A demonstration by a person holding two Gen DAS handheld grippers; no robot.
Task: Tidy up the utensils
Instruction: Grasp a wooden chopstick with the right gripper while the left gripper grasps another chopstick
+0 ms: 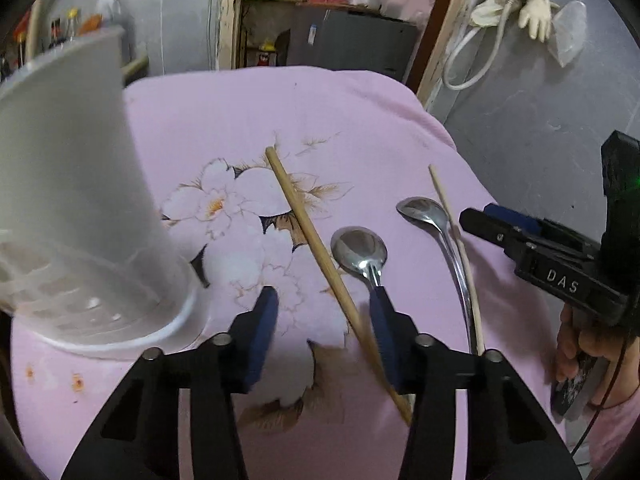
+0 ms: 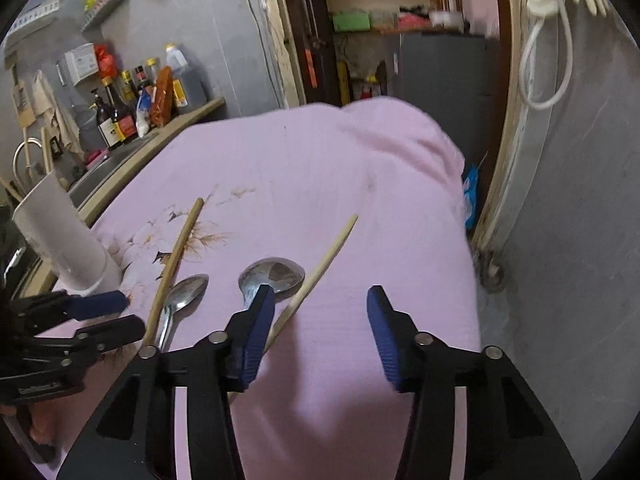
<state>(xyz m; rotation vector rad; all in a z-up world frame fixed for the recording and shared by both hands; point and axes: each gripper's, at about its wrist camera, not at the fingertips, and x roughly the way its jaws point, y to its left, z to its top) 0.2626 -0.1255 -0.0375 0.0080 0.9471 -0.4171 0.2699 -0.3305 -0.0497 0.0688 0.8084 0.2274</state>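
Fingers of left gripper stand apart astride a chopstick; right gripper apart, empty.

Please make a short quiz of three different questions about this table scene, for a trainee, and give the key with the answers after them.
1. True or false: the white utensil holder already has a chopstick in it.
2. How many spoons lie on the pink cloth? A) one B) two C) three
3. Fill in: the thick chopstick runs between the jaws of the ____ gripper.

Key
1. False. Its inside looks empty; both the thick chopstick and the thin chopstick lie on the cloth.
2. B. The small spoon and the long spoon.
3. Left. The left gripper stands open around it, and the right gripper is open too, holding nothing.
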